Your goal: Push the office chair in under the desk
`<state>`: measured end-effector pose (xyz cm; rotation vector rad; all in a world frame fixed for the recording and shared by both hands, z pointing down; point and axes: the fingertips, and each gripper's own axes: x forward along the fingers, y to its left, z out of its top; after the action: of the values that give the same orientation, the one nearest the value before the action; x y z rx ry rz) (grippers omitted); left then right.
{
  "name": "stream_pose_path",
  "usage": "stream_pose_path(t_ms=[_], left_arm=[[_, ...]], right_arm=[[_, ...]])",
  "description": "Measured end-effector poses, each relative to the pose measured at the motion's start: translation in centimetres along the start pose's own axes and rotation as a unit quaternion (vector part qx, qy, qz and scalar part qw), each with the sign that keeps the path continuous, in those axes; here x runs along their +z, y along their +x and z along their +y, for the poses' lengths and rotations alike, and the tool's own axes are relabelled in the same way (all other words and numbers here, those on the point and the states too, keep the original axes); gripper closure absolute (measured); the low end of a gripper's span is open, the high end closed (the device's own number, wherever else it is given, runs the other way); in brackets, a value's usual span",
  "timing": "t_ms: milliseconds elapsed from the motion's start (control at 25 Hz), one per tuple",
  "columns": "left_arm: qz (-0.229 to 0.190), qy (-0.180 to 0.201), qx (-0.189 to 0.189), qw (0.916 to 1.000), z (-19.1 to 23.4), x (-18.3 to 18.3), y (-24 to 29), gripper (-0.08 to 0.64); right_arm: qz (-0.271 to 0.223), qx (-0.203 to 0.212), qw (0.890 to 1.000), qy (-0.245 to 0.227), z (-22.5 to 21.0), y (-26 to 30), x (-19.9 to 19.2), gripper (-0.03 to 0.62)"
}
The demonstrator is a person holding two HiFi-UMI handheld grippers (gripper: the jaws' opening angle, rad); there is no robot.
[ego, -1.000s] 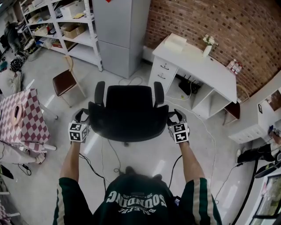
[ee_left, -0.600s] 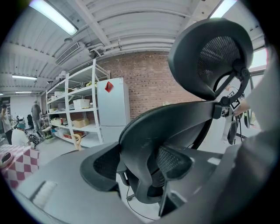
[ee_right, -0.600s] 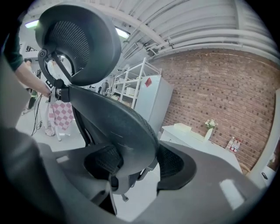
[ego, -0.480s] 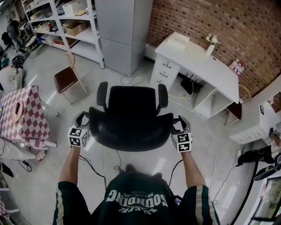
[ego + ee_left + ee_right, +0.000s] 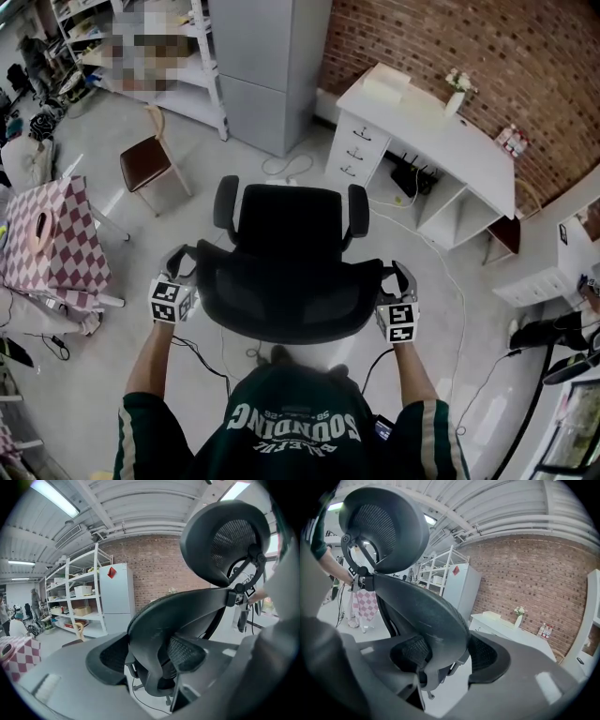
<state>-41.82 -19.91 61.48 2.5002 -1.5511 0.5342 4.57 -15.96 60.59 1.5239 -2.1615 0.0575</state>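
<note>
Your left gripper (image 5: 184, 259) and right gripper (image 5: 399, 275) are each clamped on a side edge of the chair (image 5: 286, 281) backrest; in both gripper views the rim sits between the pads. The chair stands on open floor (image 5: 103, 375), well apart from the desk (image 5: 441, 131) by the brick wall (image 5: 487, 47). From your head, backrest and seat hide its base (image 5: 165, 699); the left gripper view catches only a glimpse of it.

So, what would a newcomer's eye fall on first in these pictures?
The black office chair fills the middle of the head view, its backrest gripped at both edges by the left gripper and the right gripper. Beyond it, at the upper right, the white desk stands against a brick wall.
</note>
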Motion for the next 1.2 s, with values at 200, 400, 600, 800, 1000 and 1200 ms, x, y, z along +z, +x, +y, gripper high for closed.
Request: stream_pose_path(t_ms=[200,400,600,800,1000,1200], left_arm=[[-0.002,0.001,-0.009,1.0,-1.1,-0.1,-1.0,0.303],[-0.001,0.001,-0.016,0.9999,-2.1,-0.1,-1.3,0.302],[-0.002,0.0,-0.021,0.9998,-2.8,-0.1,-1.4,0.302],[-0.001,0.005,-0.035,0.9994,-3.9,0.2,-1.0,0.302],[-0.003,0.011,-0.054,0.9984,-5.7,1.0,0.4,0.301],[-0.011,0.018,-0.077,0.9968,-7.8,1.8,2.7,0.301]], right_arm=[[-0.003,-0.001,1.0,0.0,0.3,-1.7,-0.7,0.342],[0.0,-0.006,1.0,0.004,0.2,-2.9,-1.3,0.342],[0.005,-0.014,1.0,0.008,0.2,-4.1,-1.9,0.342],[0.01,-0.025,1.0,0.011,-0.3,-5.5,-2.7,0.342],[0.012,-0.044,0.999,0.019,-1.8,-6.9,-3.6,0.342],[0.026,-0.069,0.997,0.029,-3.7,-8.2,-5.0,0.342]])
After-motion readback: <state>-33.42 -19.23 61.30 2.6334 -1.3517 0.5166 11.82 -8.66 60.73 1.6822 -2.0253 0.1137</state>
